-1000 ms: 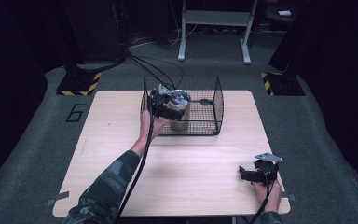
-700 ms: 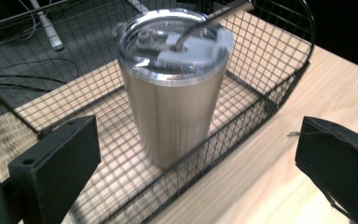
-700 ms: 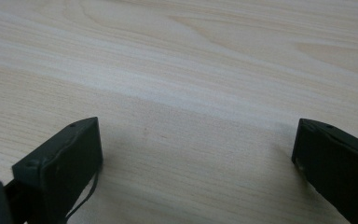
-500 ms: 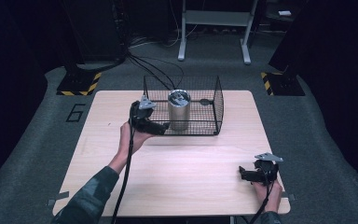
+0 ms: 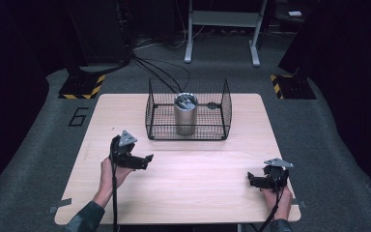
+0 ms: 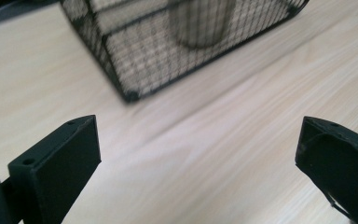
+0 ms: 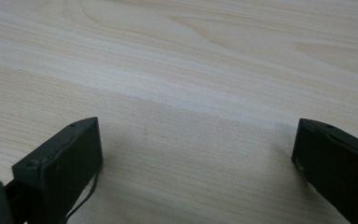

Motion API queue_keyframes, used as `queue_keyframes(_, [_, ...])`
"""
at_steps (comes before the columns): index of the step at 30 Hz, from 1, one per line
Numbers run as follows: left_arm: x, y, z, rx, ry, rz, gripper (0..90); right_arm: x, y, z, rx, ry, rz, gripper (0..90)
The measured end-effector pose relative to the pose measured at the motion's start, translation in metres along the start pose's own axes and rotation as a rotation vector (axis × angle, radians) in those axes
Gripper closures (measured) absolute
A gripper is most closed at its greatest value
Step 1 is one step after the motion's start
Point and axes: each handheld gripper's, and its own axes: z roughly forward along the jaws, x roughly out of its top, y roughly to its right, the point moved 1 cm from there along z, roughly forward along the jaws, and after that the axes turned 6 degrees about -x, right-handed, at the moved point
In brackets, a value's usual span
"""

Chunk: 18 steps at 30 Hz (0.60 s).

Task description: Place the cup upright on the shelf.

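So from the high view, the metal cylinder [image 5: 185, 114] stands upright inside the black wire basket [image 5: 224, 104], toward the basket's left half, and the basket sits at the middle of the bench's [image 5: 183, 193] far edge. There's a small dark thing on the basket floor to the right of the cylinder (too small to tell what it is). The left tool [image 5: 147, 158] is held over the bench near the left edge, well apart from the basket and a bit toward the near side of it, with nothing in it. The right tool [image 5: 251, 181] sits down by the near right corner, low over the wood, also empty. Each one has a hand behind it and a cable trailing off the near edge.

Left gripper view: the left tool [image 6: 198, 154] has its jaws spread wide, just bare bench between them. Up ahead is a bottom corner of the basket [image 6: 130, 95], and the cylinder [image 6: 200, 23] shows blurry through the mesh behind it. The whole picture is a bit smeared.

Right gripper view: the right tool [image 7: 196, 149] is spread wide too, jaws hanging close over plain wood grain, with their shadow falling on the bench right below.
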Motion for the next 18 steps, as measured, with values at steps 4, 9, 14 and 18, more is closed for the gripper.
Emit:
queue_keyframes(4, [-0.042,-0.013,0.001,0.034,-0.04,-0.068,0.1,0.0,0.0,0.0,0.0,0.001,-0.001,1.1])
queue_keyframes(9, [-0.08,-0.028,0.003,0.078,-0.092,-0.122,0.1,0.0,0.0,0.0,0.0,0.003,-0.004,1.1])
queue_keyframes(14, [-0.105,-0.04,0.0,0.121,-0.08,-0.175,0.1,0.0,0.0,0.0,0.004,0.005,-0.003,1.1])
queue_keyframes(18, [-0.113,-0.043,0.001,0.148,-0.068,-0.186,0.1,0.0,0.0,0.0,0.003,0.003,-0.006,0.7])
